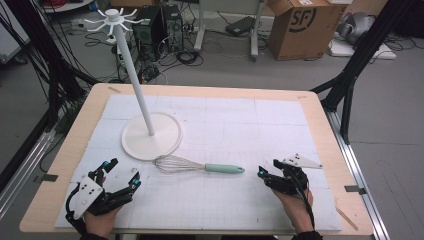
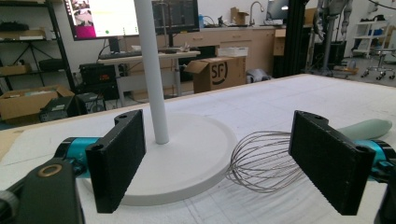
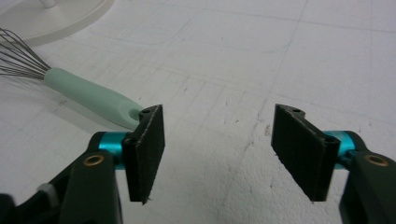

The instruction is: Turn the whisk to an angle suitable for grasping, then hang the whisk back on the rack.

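Observation:
A wire whisk [image 1: 199, 165] with a mint-green handle [image 3: 91, 96] lies flat on the white mat, its wires [image 2: 264, 158] toward the stand. A white hook stand [image 1: 135, 75] rises from a round base [image 1: 151, 136] left of centre. My right gripper [image 1: 269, 168] rests low at the front right, just right of the handle's end; its jaws stand apart over bare mat [image 3: 219, 154] and hold nothing. My left gripper [image 1: 121, 173] sits at the front left, open and empty, facing the stand base [image 2: 187, 154] and the whisk wires.
The white mat [image 1: 240, 125] covers most of the wooden table [image 1: 65, 150]. Cardboard boxes [image 1: 300, 25], computer cases and black frame legs stand on the floor beyond the far edge.

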Demonstrator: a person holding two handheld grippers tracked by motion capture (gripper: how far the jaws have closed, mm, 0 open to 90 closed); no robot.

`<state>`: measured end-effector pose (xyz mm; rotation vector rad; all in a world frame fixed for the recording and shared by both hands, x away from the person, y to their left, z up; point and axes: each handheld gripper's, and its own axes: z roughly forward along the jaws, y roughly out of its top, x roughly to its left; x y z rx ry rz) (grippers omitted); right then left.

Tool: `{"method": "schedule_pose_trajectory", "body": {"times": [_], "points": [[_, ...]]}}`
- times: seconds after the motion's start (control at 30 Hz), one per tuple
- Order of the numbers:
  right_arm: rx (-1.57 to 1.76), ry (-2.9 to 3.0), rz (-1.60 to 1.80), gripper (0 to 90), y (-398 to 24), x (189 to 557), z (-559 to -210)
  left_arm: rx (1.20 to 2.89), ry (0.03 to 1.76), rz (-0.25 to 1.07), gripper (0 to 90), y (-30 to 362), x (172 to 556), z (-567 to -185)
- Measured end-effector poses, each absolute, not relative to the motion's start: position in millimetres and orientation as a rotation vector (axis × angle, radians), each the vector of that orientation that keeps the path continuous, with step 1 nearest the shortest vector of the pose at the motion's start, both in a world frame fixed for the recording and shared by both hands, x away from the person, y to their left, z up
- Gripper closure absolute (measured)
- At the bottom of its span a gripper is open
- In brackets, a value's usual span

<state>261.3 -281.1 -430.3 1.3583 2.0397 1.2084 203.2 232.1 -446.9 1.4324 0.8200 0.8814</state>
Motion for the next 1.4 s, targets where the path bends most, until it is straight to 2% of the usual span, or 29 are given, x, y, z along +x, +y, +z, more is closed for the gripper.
{"method": "schedule_pose_trajectory", "body": {"times": [0.3, 0.67, 0.9, 1.07, 1.23, 1.4], "points": [[1.312, 1.994, 1.267, 29.1, -292, 241, -426, 1.45, 0.786, 0.867, 19.1, 224, 207, -446], [1.243, 1.928, 1.348, 15.8, -318, 215, -424, 1.527, 0.672, 0.813, 17.4, 199, 233, -428], [1.179, 1.891, 1.397, 14.9, -320, 201, -423, 1.569, 0.619, 0.723, 17.8, 179, 250, -421], [1.149, 1.88, 1.424, 14.9, -320, 197, -419, 1.65, 0.564, 0.638, 19.3, 158, 261, -412], [1.136, 1.88, 1.45, 14.9, -320, 196, -419, 1.755, 0.516, 0.513, 26.2, 133, 279, -406], [1.137, 1.874, 1.461, 14.9, -322, 196, -419, 1.855, 0.458, 0.455, 25.7, 108, 295, -401]]}}
